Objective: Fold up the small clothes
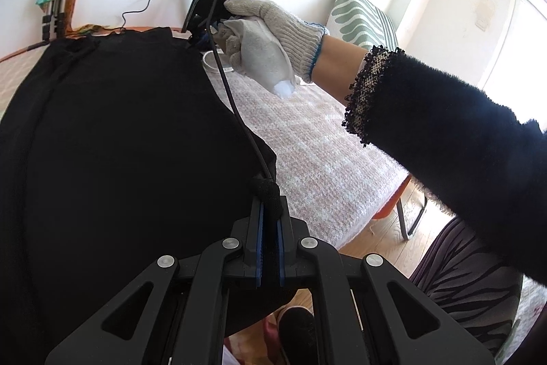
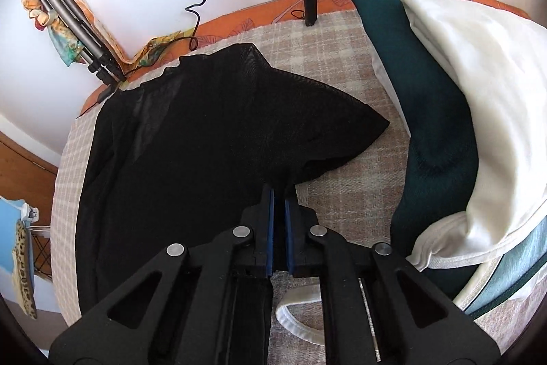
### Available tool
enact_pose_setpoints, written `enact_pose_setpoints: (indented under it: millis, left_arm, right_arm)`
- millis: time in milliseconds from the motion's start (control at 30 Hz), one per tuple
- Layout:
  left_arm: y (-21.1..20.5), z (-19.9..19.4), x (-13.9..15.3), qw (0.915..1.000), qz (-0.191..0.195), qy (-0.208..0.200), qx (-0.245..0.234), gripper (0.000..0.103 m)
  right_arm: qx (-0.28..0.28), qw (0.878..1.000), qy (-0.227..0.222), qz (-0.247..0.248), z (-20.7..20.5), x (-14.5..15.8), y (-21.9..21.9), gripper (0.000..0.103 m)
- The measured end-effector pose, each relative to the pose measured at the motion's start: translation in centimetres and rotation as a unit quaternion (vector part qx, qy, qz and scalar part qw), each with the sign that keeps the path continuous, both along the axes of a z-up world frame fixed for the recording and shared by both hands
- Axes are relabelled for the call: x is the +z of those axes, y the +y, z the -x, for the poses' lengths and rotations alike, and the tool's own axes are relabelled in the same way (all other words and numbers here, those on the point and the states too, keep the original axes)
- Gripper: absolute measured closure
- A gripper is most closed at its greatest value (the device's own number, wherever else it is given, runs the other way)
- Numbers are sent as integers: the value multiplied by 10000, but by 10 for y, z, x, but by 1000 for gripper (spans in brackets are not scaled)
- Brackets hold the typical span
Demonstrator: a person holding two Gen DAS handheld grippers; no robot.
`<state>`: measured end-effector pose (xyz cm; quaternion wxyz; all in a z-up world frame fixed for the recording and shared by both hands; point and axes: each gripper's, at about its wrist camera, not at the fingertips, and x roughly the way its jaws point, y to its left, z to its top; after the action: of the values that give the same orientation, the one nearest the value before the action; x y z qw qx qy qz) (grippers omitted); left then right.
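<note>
Both tools clamped on sheer black mesh garment [image 2: 191,132], spread centre-frame over checked pink counter [image 2: 342,33]: left tool [image 1: 270,211], right tool [image 2: 279,204]. Risk: thin mesh slipping out; black cable [image 1: 232,98] snagging my left tool mid-fold.

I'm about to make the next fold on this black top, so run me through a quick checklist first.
1. Left tongs gripping the black mesh top: ok, closed on its edge.
2. Right tongs gripping the top: ok, closed on fabric.
3. Top lying flat on the checked cloth: not ok, its pointed corner is bunched and lifted.
4. Black cable clear of the fold: not ok, it drapes across the top by the left tongs.
5. Room on the right: cannot tell, the dark green garment and white garment lie close by.
</note>
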<state>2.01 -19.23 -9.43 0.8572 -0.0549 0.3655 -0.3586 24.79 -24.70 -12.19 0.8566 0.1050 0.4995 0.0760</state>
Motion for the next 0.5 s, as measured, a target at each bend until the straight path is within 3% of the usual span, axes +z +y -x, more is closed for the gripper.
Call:
enact_pose_setpoints:
  millis: [200, 300, 500]
  left_arm:
    - [22, 8, 7, 9993, 258, -46, 276, 98]
    - [33, 14, 10, 9983, 356, -97, 441, 98]
    - [55, 25, 9, 9963, 362, -223, 745, 98]
  right_arm:
    - [47, 9991, -360, 233, 4, 34, 25, 98]
    - [190, 9965, -541, 600, 7, 49, 52, 98]
    - [652, 9880, -714, 1208, 12, 52, 114, 98]
